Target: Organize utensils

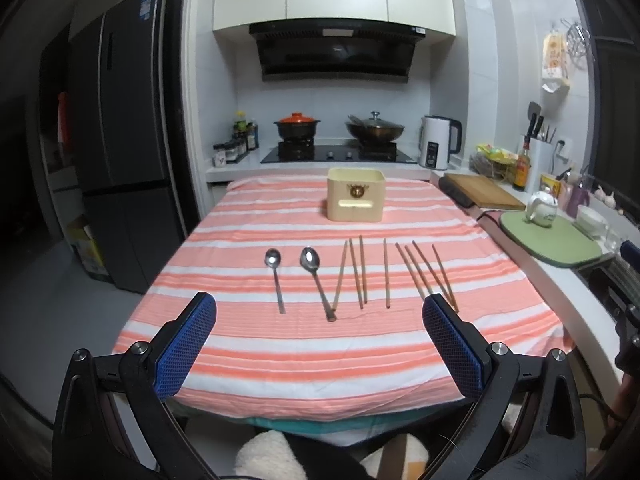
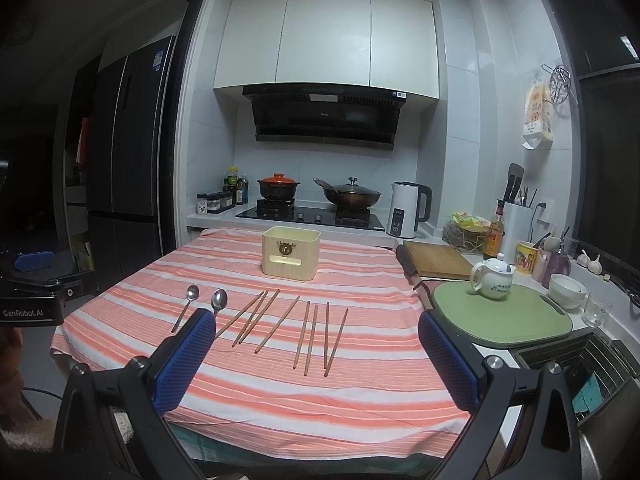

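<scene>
Left gripper (image 1: 319, 312) is hovering over the near edge of the table, its blue-padded fingers (image 1: 186, 346) spread wide and holding nothing; right gripper (image 2: 316, 330) is hovering likewise, a little further right, fingers (image 2: 182, 364) also spread wide and empty. Both are pointing across the striped tablecloth (image 1: 304, 360), pink and white, which is covering the table. Just beyond the fingertips the utensils are lying in a loose row on the cloth: small spoon (image 1: 275, 278) at far left, bowl away from the grippers; larger spoon (image 1: 318, 286) beside it, its handle end touching or nearly touching the first of the chopsticks (image 1: 362, 272). Eight wooden chopsticks are lying roughly parallel, four in a left group and four in a right group (image 1: 426, 274), some of them angled or converging at their near ends. Further back, near the middle of the table's far half, the cream holder box (image 1: 355, 195) is standing upright, open at the top, well apart from the row. To the right of the table a green mat (image 2: 502, 312) is carrying a white teapot (image 2: 493, 276), with a wooden cutting board (image 2: 436, 260) behind it. At the far wall the stove (image 1: 336, 154) is bearing an orange-lidded pot (image 1: 297, 126) and a lidded wok (image 1: 375, 128), a white kettle (image 1: 438, 142) standing to their right.
</scene>
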`<act>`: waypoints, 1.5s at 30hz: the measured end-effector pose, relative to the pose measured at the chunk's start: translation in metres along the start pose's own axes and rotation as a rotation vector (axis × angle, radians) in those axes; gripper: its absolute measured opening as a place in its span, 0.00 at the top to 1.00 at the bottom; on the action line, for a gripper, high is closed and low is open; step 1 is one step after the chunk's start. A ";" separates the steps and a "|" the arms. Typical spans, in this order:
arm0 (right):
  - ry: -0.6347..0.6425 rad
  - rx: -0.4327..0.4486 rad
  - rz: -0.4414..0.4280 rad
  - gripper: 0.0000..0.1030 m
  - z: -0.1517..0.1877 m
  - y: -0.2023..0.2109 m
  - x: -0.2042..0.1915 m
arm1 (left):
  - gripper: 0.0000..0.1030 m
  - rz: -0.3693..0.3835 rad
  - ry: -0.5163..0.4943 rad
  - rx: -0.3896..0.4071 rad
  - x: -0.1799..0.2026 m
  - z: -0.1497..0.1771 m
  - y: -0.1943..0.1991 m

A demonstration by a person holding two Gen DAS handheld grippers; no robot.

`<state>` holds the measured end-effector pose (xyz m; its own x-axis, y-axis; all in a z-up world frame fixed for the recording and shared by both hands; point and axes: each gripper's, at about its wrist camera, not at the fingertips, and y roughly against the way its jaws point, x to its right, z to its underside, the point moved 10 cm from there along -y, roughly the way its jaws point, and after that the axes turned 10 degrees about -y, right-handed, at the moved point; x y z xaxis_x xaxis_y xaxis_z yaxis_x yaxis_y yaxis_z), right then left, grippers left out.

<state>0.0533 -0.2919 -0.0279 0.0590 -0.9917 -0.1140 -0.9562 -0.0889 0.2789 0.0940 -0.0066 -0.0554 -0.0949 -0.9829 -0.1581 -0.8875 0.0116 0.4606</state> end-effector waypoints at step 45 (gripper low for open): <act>0.001 -0.019 0.003 0.00 0.004 -0.008 0.002 | 0.00 0.005 -0.005 -0.017 0.006 0.002 -0.007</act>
<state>0.0598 -0.2932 -0.0343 0.0565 -0.9921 -0.1118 -0.9506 -0.0876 0.2977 0.0990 -0.0126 -0.0613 -0.1020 -0.9818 -0.1603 -0.8794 0.0137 0.4758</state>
